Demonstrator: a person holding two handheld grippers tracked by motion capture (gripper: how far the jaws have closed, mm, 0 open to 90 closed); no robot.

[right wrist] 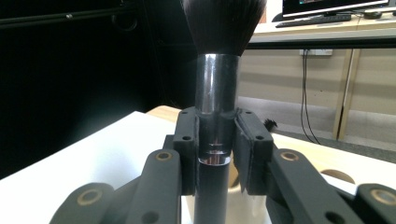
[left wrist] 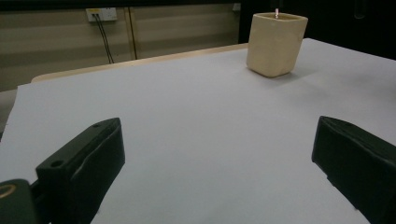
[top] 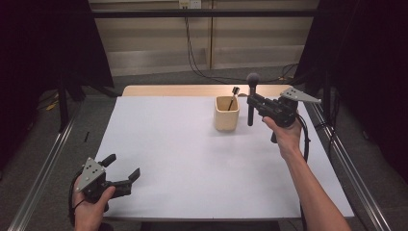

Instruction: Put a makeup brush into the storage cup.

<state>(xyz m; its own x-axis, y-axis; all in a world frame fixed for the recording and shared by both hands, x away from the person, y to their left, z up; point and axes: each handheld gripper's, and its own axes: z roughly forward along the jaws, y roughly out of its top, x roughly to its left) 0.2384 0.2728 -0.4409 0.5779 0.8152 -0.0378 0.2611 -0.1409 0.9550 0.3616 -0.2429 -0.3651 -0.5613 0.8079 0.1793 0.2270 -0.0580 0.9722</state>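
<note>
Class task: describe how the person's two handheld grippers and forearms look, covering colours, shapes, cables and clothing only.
Both the left gripper and the right gripper are black, with two blocky fingers and round pivot holes. Each carries a grey three-cornered plate dotted with holes. A black cable trails from the right one. The forearms are bare, without sleeves.

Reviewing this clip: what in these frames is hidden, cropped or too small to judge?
- Cup contents: in the high view its wall hides the lower end of the small brush.
- Same brush in the left gripper view: just a tiny tip above the rim.
- Large brush in the right gripper view: bristle top cropped, lower handle cut off, cup hidden behind the fingers.
</note>
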